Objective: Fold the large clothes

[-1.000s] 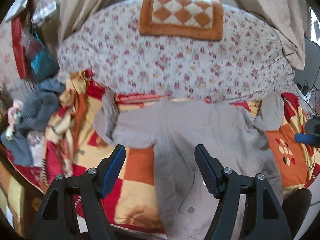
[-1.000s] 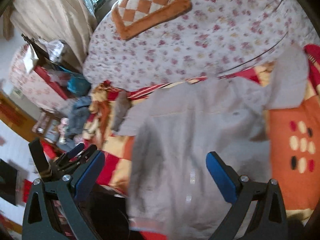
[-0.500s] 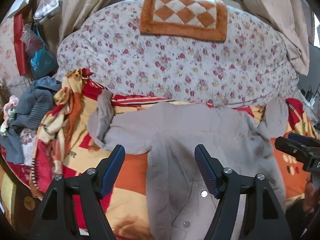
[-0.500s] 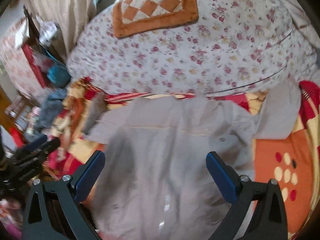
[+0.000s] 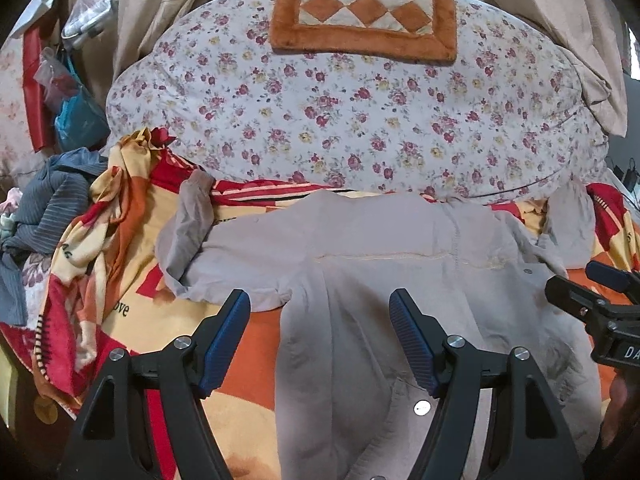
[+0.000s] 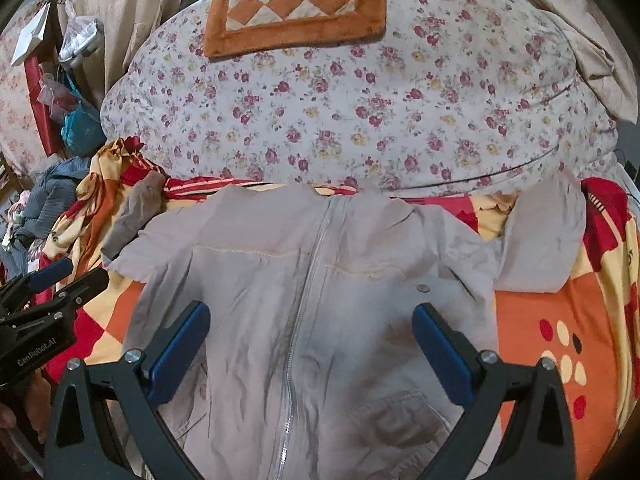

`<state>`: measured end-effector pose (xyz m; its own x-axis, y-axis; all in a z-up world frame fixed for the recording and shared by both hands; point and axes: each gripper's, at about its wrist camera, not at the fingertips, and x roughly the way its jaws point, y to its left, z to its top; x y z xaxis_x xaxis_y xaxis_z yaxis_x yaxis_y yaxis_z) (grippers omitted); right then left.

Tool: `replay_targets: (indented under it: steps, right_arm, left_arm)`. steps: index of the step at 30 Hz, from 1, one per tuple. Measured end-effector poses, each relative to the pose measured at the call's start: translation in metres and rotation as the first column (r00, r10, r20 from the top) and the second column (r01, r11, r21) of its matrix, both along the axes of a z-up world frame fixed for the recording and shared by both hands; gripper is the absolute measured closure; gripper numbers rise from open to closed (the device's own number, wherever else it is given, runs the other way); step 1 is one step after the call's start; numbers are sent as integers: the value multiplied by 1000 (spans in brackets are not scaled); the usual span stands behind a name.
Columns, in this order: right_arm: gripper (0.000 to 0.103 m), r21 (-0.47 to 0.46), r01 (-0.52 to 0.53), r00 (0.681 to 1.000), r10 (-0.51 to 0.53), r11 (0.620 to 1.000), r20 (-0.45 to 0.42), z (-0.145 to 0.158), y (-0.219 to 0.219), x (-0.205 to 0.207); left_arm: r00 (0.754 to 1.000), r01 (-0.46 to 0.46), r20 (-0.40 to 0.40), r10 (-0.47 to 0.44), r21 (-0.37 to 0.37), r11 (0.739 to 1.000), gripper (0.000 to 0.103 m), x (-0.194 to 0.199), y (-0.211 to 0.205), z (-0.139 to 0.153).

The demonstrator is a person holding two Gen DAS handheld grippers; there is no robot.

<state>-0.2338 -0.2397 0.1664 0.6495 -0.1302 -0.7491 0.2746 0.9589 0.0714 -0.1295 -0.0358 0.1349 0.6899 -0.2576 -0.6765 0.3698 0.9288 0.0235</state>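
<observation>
Your grey zip-up jacket [image 6: 304, 312] lies spread front-up on the orange, red and yellow checked blanket [image 6: 560, 320], collar toward the floral quilt [image 6: 360, 100] and both sleeves thrown outward. Your left gripper [image 5: 320, 316] hangs above the jacket's left flank with its blue-padded fingers [image 5: 224, 332] spread wide, pinching nothing; one finger sits over the bare blanket beside the jacket, the other over the jacket body, and whether either pad touches cloth cannot be told. Your right gripper [image 6: 311, 338] is likewise spread wide and empty, straddling the jacket's zipper [image 6: 308, 280] near its middle, one finger on each side of the chest. On the far side of the jacket, past the quilt, rests an orange-and-cream checkered cushion [image 5: 364, 12]. Off the jacket's left sleeve, at the blanket's edge, lies a heap of blue-grey striped clothing [image 5: 48, 200].
</observation>
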Motion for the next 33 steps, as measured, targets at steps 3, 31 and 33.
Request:
replay_targets:
  steps: [3,31,33]
  right_arm:
    - [1,14,17,1000,-17,1000,11,-5,-2,0]
    - [1,-81,2,997,-9,997,-82,-36,13,21]
    - [1,-76,10,997,-17,997,-82,-38,13,23]
  left_arm:
    - [1000,-9,-16,9,-7,1000,34,6,3,-6]
    - [996,-55,-64,55,3,999,34,30,7,-33]
    - [996,-55,-69,55,3,998,34,31,7,-36]
